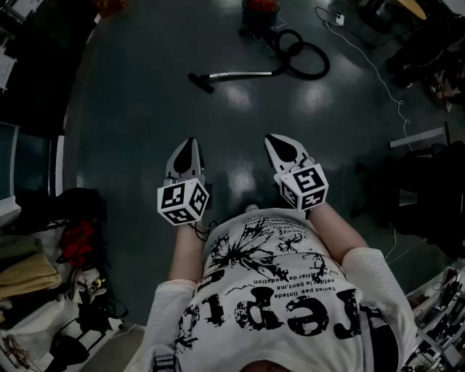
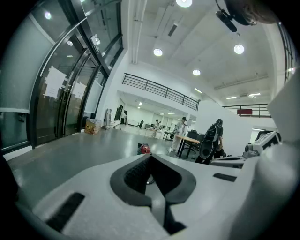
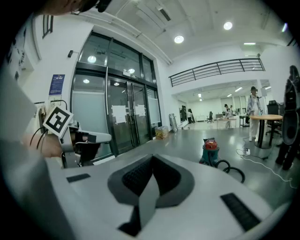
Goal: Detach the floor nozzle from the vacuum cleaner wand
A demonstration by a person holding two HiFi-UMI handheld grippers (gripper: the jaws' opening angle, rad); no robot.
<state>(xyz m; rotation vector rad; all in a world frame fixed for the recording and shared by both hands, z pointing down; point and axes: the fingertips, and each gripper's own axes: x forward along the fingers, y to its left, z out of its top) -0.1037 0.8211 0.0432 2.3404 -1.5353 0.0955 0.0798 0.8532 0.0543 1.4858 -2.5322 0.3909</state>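
The vacuum cleaner [image 1: 259, 9] stands on the grey floor at the far top of the head view, its black hose [image 1: 306, 59] looped beside it. A silver wand [image 1: 241, 73] lies on the floor pointing left and ends in the black floor nozzle [image 1: 201, 82]. My left gripper [image 1: 190, 142] and right gripper [image 1: 271, 138] are held side by side in front of the person's body, well short of the wand, both shut and empty. The left gripper view shows shut jaws [image 2: 151, 157] and the red vacuum [image 2: 145, 149] far ahead. In the right gripper view the jaws [image 3: 152, 159] are shut, with the vacuum [image 3: 210, 149] beyond.
Bags and clutter [image 1: 51, 261] pile up at the lower left. A white cable [image 1: 378, 73] runs over the floor at the right, near dark gear [image 1: 429, 182]. Glass doors [image 3: 122, 122] line one side. A table [image 3: 265, 119] and people stand far off.
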